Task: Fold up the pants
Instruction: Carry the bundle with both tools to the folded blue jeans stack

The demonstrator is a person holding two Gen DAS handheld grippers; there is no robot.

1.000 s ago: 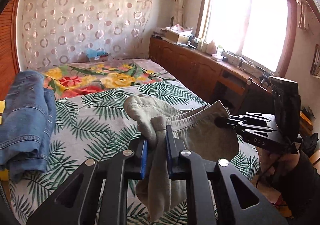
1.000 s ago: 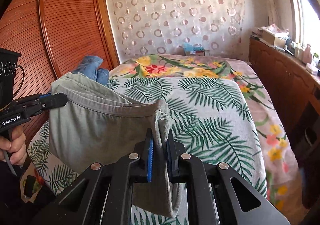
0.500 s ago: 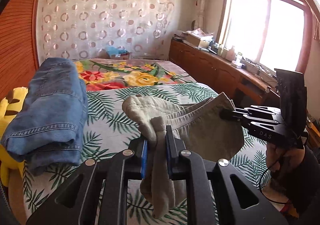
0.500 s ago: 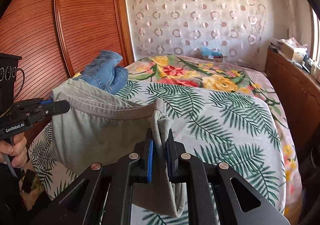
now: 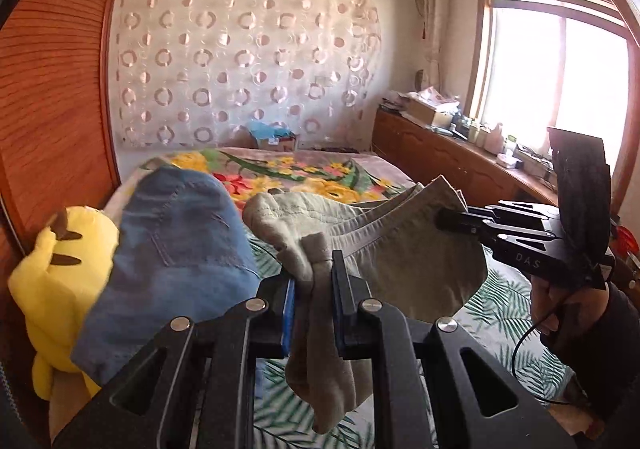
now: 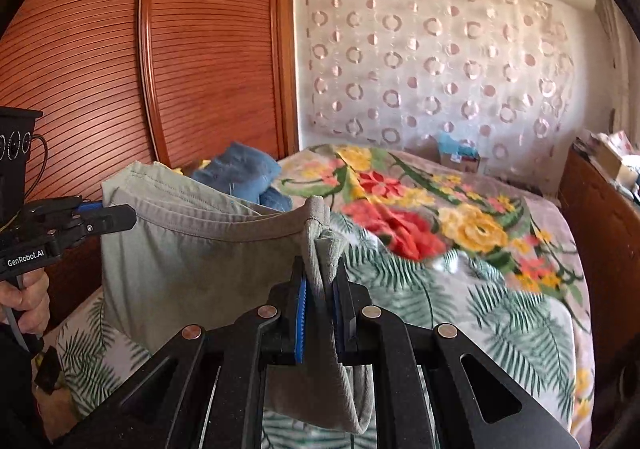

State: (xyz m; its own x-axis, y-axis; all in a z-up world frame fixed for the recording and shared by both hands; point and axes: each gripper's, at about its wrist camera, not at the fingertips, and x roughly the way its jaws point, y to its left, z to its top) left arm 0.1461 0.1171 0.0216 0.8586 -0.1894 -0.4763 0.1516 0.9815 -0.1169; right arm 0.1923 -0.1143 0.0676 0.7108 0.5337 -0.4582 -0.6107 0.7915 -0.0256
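Note:
Grey-green pants (image 5: 404,261) hang in the air above the bed, stretched by the waistband between the two grippers. My left gripper (image 5: 314,273) is shut on one bunched end of the waistband, with cloth dangling below its fingers. My right gripper (image 6: 322,281) is shut on the other end of the pants (image 6: 192,269). In the left wrist view the right gripper (image 5: 448,219) shows at the right, held by a hand. The left gripper (image 6: 124,217) shows at the left of the right wrist view.
A bed (image 6: 500,297) with a palm-leaf and flower cover lies below. Folded blue jeans (image 5: 176,249) rest on a yellow plush toy (image 5: 48,289) at the bed's left, beside a wooden slatted wardrobe (image 6: 160,69). A wooden cabinet (image 5: 440,157) runs under the window.
Both grippers have swung leftward together with the pants still stretched between them. The jeans and plush toy now sit much closer in the left wrist view.

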